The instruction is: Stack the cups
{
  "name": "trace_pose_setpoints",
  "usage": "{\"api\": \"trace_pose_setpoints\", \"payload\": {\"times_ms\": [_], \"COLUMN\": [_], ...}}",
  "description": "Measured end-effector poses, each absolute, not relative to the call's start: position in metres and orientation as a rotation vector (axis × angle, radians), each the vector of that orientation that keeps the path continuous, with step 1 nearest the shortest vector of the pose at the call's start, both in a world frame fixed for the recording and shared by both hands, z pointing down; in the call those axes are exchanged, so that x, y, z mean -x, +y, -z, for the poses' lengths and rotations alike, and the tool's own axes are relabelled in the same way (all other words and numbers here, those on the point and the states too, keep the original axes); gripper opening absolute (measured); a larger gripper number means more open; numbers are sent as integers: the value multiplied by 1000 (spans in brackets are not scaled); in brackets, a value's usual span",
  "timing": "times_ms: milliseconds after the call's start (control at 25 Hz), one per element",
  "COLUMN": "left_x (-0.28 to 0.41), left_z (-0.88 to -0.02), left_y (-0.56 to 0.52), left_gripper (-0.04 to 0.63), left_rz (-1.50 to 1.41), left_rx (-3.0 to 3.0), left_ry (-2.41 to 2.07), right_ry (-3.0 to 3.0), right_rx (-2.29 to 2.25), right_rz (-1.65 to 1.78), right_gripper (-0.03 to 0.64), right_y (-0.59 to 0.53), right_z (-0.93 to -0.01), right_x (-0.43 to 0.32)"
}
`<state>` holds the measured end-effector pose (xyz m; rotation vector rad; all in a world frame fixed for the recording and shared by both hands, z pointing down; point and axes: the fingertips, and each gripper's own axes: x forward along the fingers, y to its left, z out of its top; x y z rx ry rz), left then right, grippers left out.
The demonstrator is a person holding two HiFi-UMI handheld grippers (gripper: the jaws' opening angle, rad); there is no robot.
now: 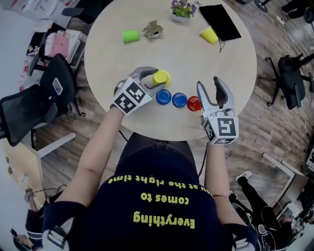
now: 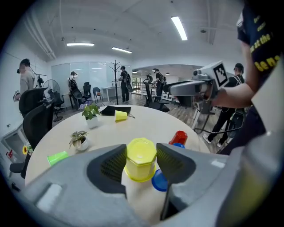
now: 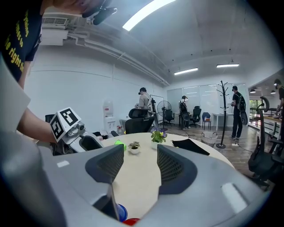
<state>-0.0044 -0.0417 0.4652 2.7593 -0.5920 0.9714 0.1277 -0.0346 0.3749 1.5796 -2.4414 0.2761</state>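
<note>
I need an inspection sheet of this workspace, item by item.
Surface: round beige table.
Job's things: yellow cup in grip. Two blue cups and red cup in a row at the near edge. Green cup and second yellow cup lie on their sides, far side.
Clutter: two potted plants, black pouch.
Grippers: left tongs shut on yellow cup; right tongs open, empty.
Cables: thin cord by the pouch.
Surroundings: office chairs, people far off.
</note>
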Motion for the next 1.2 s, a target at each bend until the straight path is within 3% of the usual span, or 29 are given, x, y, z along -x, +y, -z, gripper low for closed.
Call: {"api": "trace_pose_setpoints", "payload": {"times_ms": [440,1200], "left_x": [-35,-54], "left_z": [-455,-463], "left_y": [19,35], "left_gripper": [219,249], "left_rz": [-1024,-1023], "left_rx": [-2813,-2792], "left_ry": [-320,-242], "right_ry": [-2474,-2475], "right_rx": [-1549,-1562], "right_rz": [-248,-256], "right_gripper": [247,245], "right_y": [-28,-25], "right_z": [-367,-368], "right_x": [-122,-134]}}
